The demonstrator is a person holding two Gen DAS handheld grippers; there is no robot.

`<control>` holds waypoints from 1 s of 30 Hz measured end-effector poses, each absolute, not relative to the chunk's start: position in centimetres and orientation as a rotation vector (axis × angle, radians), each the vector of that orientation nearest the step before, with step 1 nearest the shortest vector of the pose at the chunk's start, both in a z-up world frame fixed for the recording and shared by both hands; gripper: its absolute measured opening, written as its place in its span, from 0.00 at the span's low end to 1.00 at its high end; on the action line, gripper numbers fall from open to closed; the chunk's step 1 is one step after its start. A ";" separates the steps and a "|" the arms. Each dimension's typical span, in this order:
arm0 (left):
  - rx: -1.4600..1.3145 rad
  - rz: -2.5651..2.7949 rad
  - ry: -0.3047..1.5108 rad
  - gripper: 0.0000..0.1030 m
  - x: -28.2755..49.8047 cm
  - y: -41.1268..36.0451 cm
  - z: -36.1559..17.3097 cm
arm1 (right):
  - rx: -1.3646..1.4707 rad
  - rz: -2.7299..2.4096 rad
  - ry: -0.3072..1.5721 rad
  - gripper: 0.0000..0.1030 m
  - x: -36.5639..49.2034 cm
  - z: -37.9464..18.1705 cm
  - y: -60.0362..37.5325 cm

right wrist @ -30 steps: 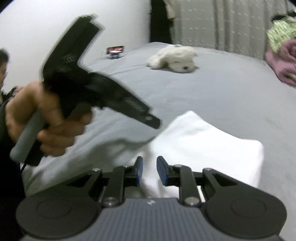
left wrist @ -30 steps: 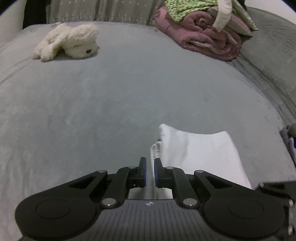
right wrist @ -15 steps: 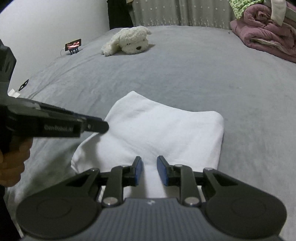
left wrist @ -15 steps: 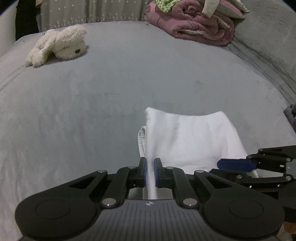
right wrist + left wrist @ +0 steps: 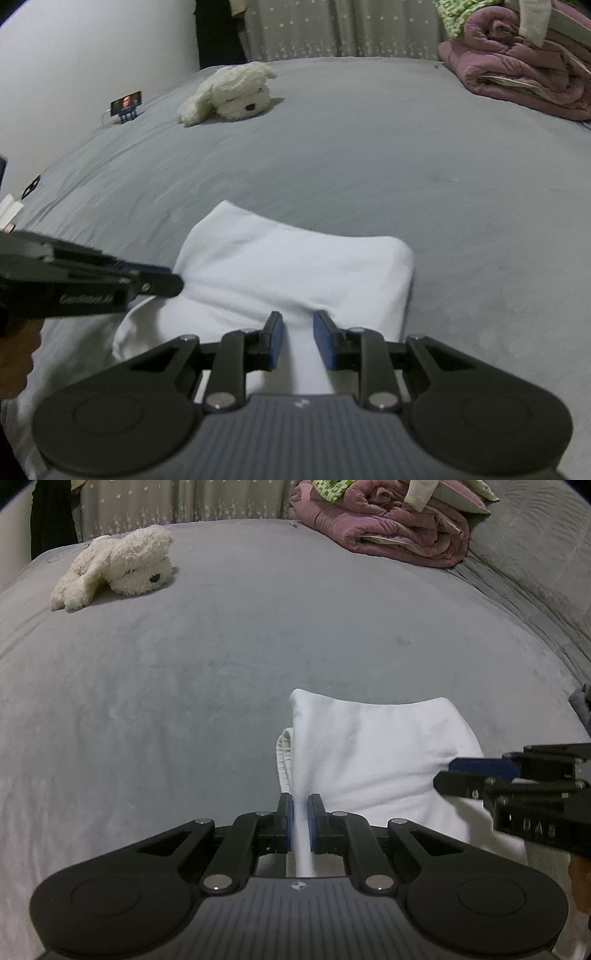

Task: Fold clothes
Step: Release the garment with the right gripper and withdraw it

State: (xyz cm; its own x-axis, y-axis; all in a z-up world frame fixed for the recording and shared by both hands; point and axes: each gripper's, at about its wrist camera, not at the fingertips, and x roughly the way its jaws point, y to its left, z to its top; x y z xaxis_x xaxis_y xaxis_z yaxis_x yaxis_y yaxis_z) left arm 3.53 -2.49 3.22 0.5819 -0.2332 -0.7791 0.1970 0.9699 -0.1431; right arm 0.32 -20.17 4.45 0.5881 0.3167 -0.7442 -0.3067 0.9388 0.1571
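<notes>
Your left gripper [image 5: 300, 821] had pinched the near-left edge of the folded white garment [image 5: 373, 749] on the grey bed [image 5: 221, 646]. Your right gripper [image 5: 297, 339] stood slightly parted over its near-right edge; the cloth lay straight ahead.

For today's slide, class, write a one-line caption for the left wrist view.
Left tongs pinch the folded white garment on a grey bed, right tongs alongside.
</notes>
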 end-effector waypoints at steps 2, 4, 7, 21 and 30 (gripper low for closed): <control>-0.042 -0.251 0.916 0.10 3.4 -2.5 3.2 | 0.027 0.352 0.870 0.21 0.7 4.4 -20.5; -0.042 -0.251 0.916 0.10 3.4 -2.6 3.2 | 0.038 0.342 0.871 0.21 1.0 4.4 -20.8; -0.042 -0.251 0.917 0.10 3.4 -2.6 3.2 | 0.042 0.334 0.869 0.21 1.2 4.3 -20.9; -0.041 -0.245 0.919 0.10 3.3 -2.7 3.3 | 0.083 0.262 0.838 0.20 3.0 3.9 -22.5; -0.064 -0.245 0.930 0.10 3.5 -2.4 3.3 | 0.136 0.198 0.811 0.21 4.6 3.5 -23.9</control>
